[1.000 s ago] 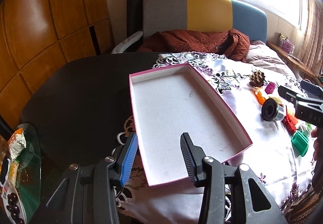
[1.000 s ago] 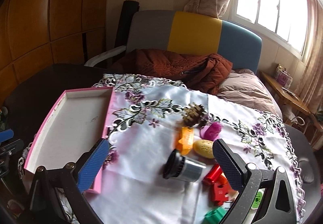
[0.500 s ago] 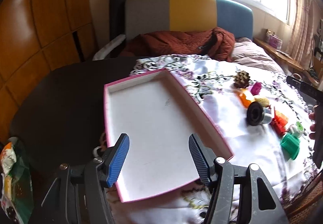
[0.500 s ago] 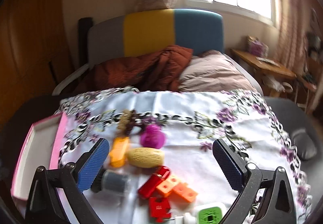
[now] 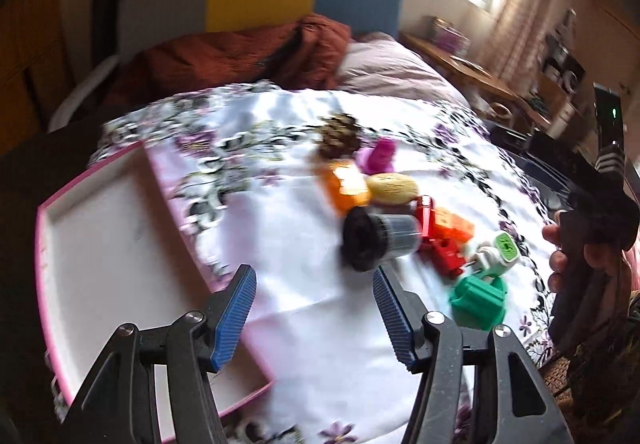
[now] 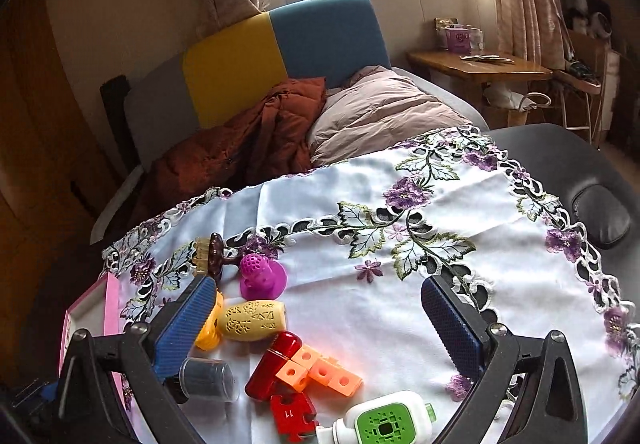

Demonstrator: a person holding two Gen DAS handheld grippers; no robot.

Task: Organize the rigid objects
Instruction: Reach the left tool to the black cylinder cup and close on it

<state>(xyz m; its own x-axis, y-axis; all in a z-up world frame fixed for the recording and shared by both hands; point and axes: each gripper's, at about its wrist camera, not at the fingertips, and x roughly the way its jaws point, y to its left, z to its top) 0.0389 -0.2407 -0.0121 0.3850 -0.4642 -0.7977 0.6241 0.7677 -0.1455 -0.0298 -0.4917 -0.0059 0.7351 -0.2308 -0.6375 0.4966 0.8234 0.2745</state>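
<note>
At the left edge of the left wrist view we see the pink-rimmed tray (image 5: pixel 100 244), its white floor bare, lying on the embroidered white cloth (image 5: pixel 304 284). Our left gripper (image 5: pixel 314 314) hangs at the bottom centre over the cloth beside the tray's right rim; its jaws have just been opening and now stand apart with nothing between them.

Right of centre sits the cluster of rigid things: a pine cone (image 5: pixel 339 135) farthest back, a magenta figure (image 5: pixel 380 157) beside it, an orange piece (image 5: pixel 348 185), a yellow carved egg (image 5: pixel 392 187), a black cylinder (image 5: pixel 378 238) on its side, red blocks (image 5: pixel 440 252), a green-and-white plug (image 5: pixel 496 252) and a green piece (image 5: pixel 478 300) nearest us. At the far right a hand (image 5: pixel 588 256) grips a dark handle.

In the right wrist view, our right gripper (image 6: pixel 320 328) is spread wide and released, low in the frame, holding nothing. Its left finger (image 6: pixel 186 326) overlaps the orange piece, and the egg, an orange perforated bar (image 6: pixel 324 370) and the plug lie between the fingers.
</note>
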